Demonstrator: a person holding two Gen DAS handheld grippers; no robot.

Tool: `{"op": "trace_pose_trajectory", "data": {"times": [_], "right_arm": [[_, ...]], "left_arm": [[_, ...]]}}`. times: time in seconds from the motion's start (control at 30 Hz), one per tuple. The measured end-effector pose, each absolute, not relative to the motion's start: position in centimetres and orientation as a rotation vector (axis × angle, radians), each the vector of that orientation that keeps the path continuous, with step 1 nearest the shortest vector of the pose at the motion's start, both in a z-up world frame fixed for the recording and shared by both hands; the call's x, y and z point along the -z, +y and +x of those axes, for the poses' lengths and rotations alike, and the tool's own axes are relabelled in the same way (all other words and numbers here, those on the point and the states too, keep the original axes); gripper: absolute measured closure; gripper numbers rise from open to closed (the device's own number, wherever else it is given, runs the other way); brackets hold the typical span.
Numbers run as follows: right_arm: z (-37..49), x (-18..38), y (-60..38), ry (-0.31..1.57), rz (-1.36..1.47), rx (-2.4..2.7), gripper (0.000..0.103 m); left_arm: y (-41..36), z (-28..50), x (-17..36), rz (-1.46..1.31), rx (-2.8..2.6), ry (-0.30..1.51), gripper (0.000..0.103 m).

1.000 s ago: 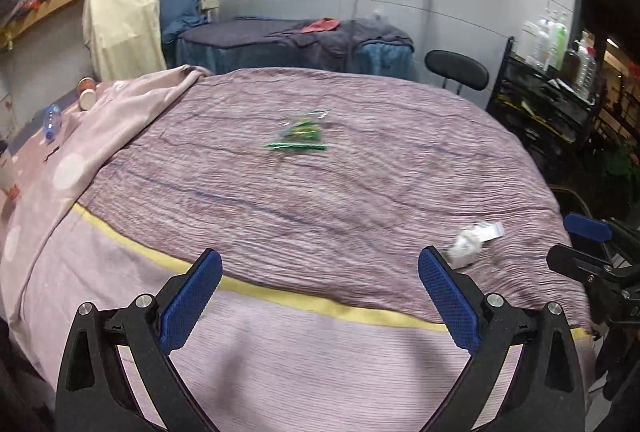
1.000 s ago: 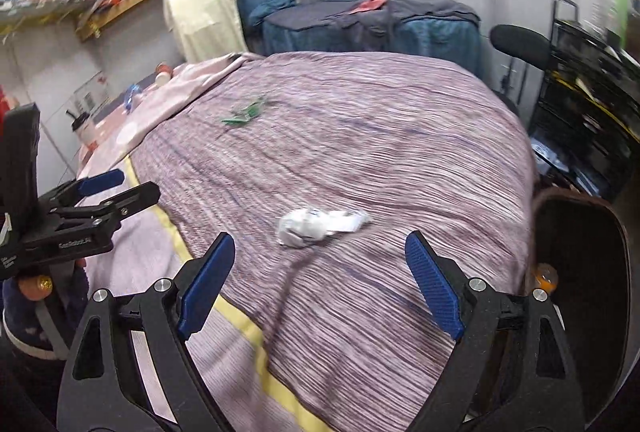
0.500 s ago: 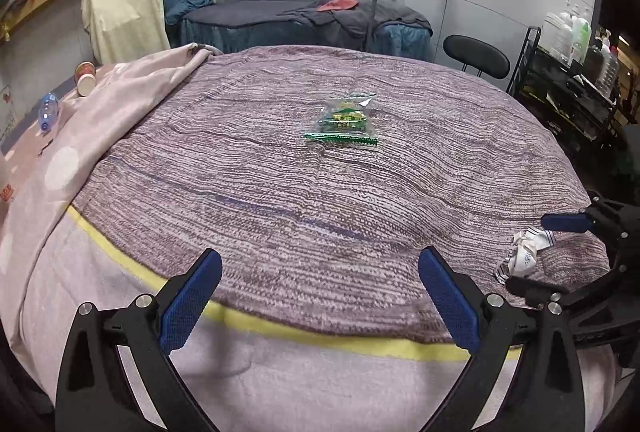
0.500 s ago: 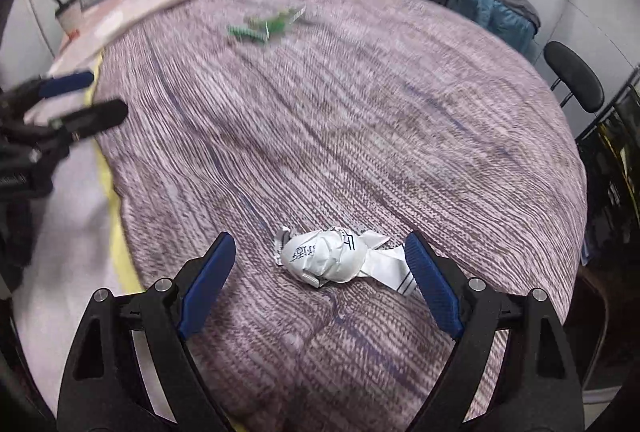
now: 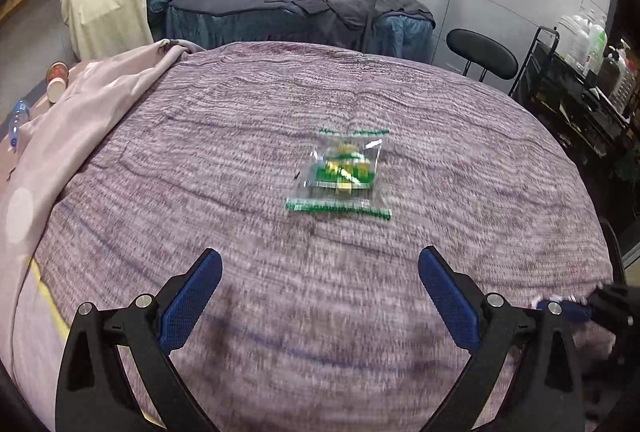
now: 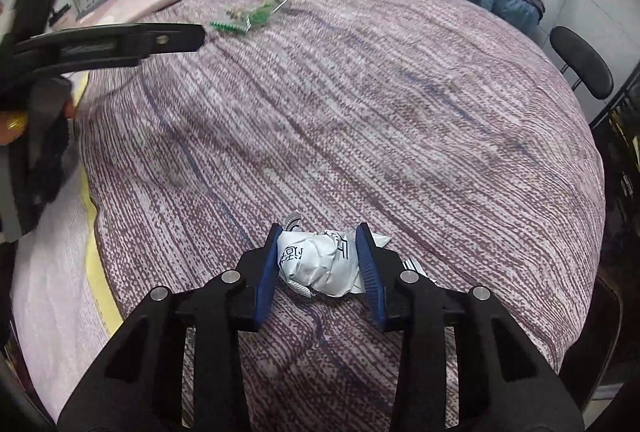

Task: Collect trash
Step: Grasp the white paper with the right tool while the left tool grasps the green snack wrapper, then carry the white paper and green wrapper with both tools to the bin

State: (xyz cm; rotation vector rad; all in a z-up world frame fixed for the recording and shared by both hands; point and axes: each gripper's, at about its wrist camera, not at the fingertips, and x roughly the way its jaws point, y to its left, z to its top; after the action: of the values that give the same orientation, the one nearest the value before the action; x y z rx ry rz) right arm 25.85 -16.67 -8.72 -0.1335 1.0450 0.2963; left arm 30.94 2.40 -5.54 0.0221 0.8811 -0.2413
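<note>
A crumpled white wrapper (image 6: 320,260) lies near the edge of the purple striped bedspread (image 6: 400,111). My right gripper (image 6: 319,236) is closing on it, and both blue pads touch its sides. Farther in on the bed lies a clear wrapper with green print (image 5: 340,175), also in the right wrist view (image 6: 252,15). My left gripper (image 5: 320,260) hovers over the bedspread a little short of that wrapper, open with nothing between its fingers. One of its black fingers (image 6: 160,39) shows side-on in the right wrist view.
A pink sheet (image 5: 80,119) is bunched along the bed's left side, with a paper cup (image 5: 56,81) and a plastic bottle (image 5: 16,115) beyond it. Behind the bed stand a dark-covered couch (image 5: 280,15), a black chair (image 5: 482,59) and a rack of bottles (image 5: 580,79).
The right gripper came down over the white wrapper and its jaws narrowed onto it. The left gripper moved forward over the bed, so the green wrapper now lies much closer.
</note>
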Motion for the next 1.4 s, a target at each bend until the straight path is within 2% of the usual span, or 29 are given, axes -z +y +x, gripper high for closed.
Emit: {"op": "trace_pose_trajectory", "data": {"times": [0.23, 0.3, 0.33, 0.37, 0.4, 0.47, 0.57, 1.07, 1.4], "right_arm": [[25.3, 8.1, -17.7, 0.99, -0.096, -0.247, 0.065], [24.8, 8.1, -17.4, 0.976, -0.101, -0.239, 0.065], [24.8, 8.1, -17.5, 0.974, -0.098, -0.238, 0.065], [24.8, 8.2, -17.5, 0.974, -0.093, -0.239, 0.065], [24.8, 8.2, -17.7, 0.974, -0.085, -0.239, 0.065], [24.8, 8.1, -18.0, 0.966, -0.069, -0.237, 0.065], [24.5, 8.1, -18.3, 0.954, -0.056, -0.237, 0.065], [23.6, 6.7, -19.8, 0.876, 0.042, -0.225, 0.065], [18.9, 4.0, -20.9, 0.8, 0.078, -0.218, 0.065]], "left_arm": [[0.3, 36.0, 7.0, 0.024, 0.243, 0.95, 0.008], [-0.2, 36.8, 7.2, 0.034, 0.24, 0.955, 0.016], [-0.5, 37.0, 7.3, 0.041, 0.249, 0.96, 0.029], [-0.7, 37.2, 7.4, 0.051, 0.26, 0.965, 0.037], [-0.9, 37.2, 7.4, 0.057, 0.265, 0.96, 0.04], [-1.0, 36.8, 7.1, 0.064, 0.264, 0.937, 0.051], [-1.2, 35.9, 6.7, 0.085, 0.256, 0.908, 0.057], [-1.9, 25.7, 1.8, 0.091, 0.321, 0.733, 0.057], [-1.8, 19.7, 0.2, 0.072, 0.344, 0.668, 0.057]]}}
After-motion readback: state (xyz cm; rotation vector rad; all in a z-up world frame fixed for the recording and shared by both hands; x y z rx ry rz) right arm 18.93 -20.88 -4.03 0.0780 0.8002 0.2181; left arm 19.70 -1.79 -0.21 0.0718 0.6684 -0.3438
